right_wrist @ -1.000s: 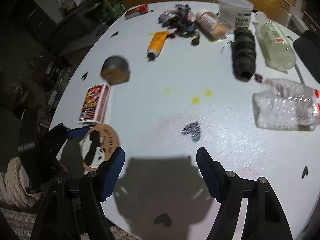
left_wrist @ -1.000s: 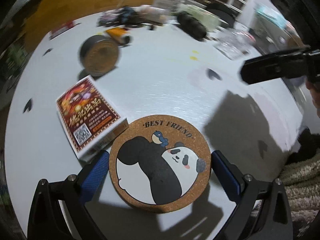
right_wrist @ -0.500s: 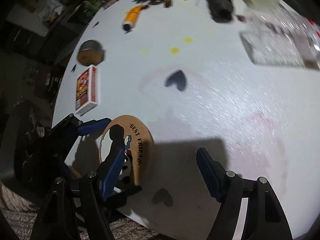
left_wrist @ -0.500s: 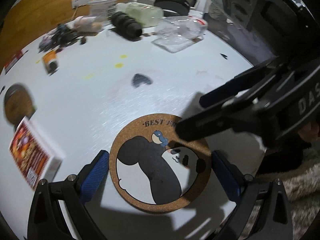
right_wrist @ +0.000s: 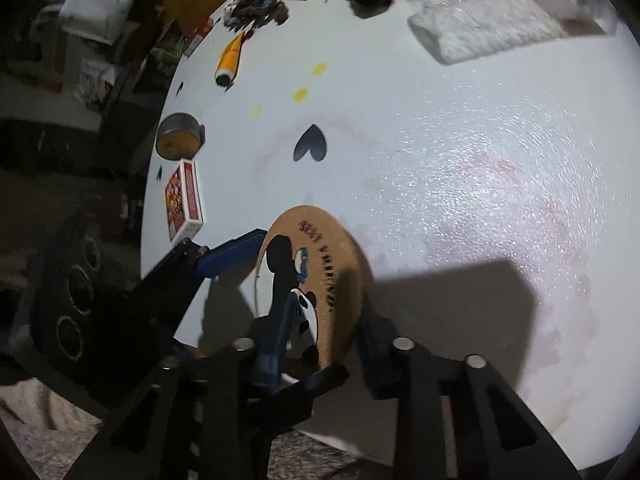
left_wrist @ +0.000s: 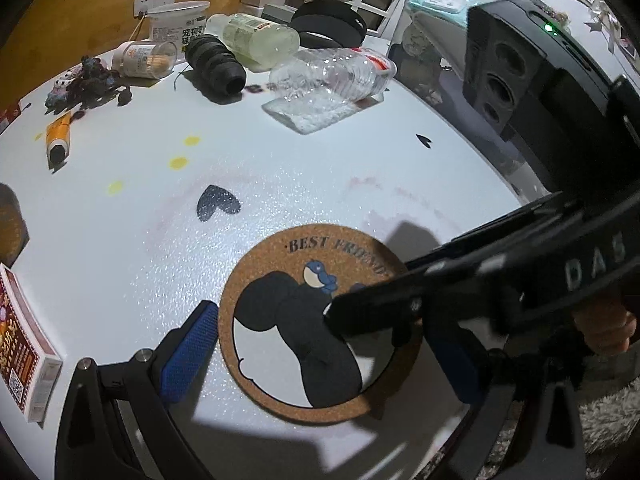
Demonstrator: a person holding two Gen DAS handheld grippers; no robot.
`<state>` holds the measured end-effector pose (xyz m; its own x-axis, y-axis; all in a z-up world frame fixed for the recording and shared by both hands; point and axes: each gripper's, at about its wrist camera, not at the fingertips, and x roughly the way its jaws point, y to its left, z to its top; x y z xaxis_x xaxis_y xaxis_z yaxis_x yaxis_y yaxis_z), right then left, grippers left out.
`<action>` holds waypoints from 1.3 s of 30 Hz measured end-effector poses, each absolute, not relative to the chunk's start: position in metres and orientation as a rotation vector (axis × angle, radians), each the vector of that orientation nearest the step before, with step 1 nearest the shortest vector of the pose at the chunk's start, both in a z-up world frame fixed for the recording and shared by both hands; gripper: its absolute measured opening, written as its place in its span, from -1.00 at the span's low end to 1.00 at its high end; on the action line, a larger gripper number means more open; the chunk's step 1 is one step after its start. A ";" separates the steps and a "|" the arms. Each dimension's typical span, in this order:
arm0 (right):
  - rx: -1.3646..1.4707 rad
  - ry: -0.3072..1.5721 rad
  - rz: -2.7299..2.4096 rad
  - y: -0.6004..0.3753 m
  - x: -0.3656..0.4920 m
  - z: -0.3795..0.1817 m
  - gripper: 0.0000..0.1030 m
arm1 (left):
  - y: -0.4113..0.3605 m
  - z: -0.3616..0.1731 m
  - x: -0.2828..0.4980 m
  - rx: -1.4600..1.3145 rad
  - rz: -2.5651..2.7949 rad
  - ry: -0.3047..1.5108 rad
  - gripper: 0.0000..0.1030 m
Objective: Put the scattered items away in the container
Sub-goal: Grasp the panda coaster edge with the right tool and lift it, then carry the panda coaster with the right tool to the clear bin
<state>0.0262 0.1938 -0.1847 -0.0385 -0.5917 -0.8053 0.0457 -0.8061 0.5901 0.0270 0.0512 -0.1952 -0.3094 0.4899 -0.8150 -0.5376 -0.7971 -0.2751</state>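
A round cork coaster [left_wrist: 280,264] printed with a panda and "BEST FRIEND" is held just above the near edge of the white table [left_wrist: 120,208]. My left gripper [left_wrist: 324,336] grips it across its width, one blue pad on each rim. My right gripper [right_wrist: 328,336] comes in from the right side and its fingers are closed on the coaster [right_wrist: 320,248], one on the printed face and one behind. In the left wrist view its upper finger [left_wrist: 372,308] lies across the panda. A person's hand [left_wrist: 600,328] holds the right gripper.
A red card box [left_wrist: 20,344] lies to the left, with a round tin [right_wrist: 178,136] and an orange tube [left_wrist: 58,136] beyond it. Further back are a black ribbed sleeve [left_wrist: 218,66], clear bottles [left_wrist: 332,70], a clear packet [left_wrist: 312,114] and a white tub [left_wrist: 178,26].
My left gripper swung round to the right with the coaster in it. My right gripper came in from the right, and its fingers narrowed from wide open to closed on the coaster.
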 end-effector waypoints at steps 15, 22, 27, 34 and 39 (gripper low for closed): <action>1.742 -0.866 -1.873 0.196 -0.002 -0.163 -0.83 | 0.046 -0.179 0.036 -1.235 2.317 0.199 0.91; 1.764 -1.087 -1.845 0.208 -0.012 -0.164 -0.83 | 0.058 -0.174 0.052 -1.118 2.390 0.461 0.28; 1.744 -1.218 -1.858 0.228 -0.012 -0.164 -0.83 | 0.049 -0.169 0.052 -1.151 2.357 0.375 0.25; 1.615 -1.432 -1.879 0.256 -0.016 -0.164 -0.83 | 0.026 -0.161 0.018 -1.388 2.255 -0.084 0.27; 1.510 -1.572 -1.885 0.273 -0.019 -0.162 -0.83 | 0.011 -0.151 -0.016 -1.447 2.180 -0.531 0.55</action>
<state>-0.0191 0.2728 -0.1621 -0.4265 -0.7305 -0.5334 -0.3937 -0.3810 0.8366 -0.0156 0.0105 -0.1509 -0.3351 0.5750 -0.7464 -0.1672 -0.8159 -0.5535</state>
